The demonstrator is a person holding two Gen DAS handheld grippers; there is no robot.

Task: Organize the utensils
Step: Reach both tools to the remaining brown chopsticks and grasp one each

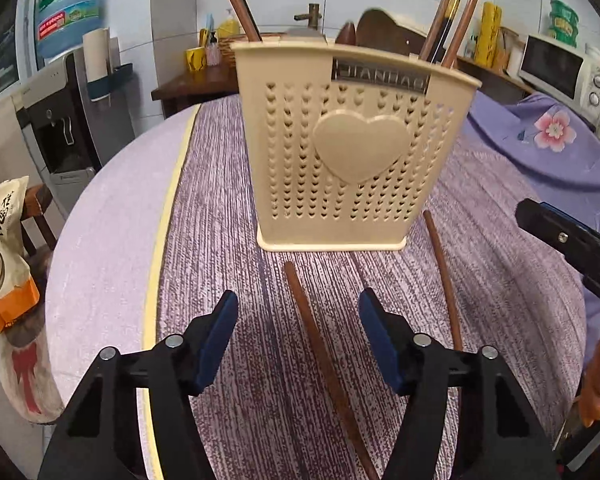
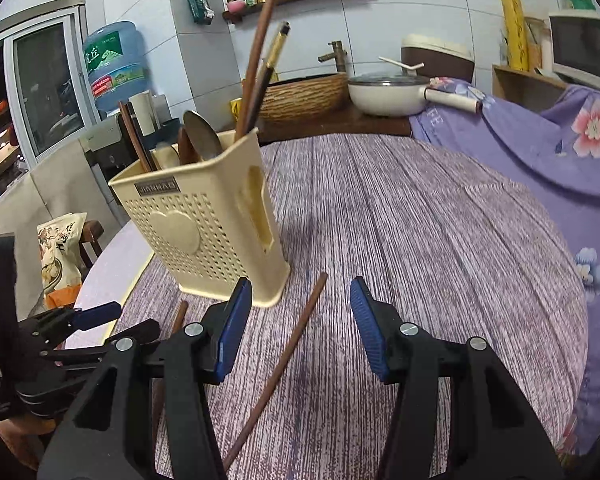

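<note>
Two brown wooden chopsticks (image 1: pixel 324 360) (image 2: pixel 284 364) lie lengthwise between each wide-open, empty hand-held gripper's (image 1: pixel 298 344) (image 2: pixel 300 328) fingers, pointing toward the cream perforated plastic holder (image 1: pixel 352 148).

chopstick (image 1: pixel 332 376) end cut off, holder (image 2: pixel 204 232) contents hidden

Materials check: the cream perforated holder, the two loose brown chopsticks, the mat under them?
Cream perforated utensil holder: looks like moulded matte plastic, with heart cut-outs. Two loose brown chopsticks: likely wood, dull reddish-brown, unglossy. Purple streaked table mat: probably woven fabric, ribbed texture; uncertain.
</note>
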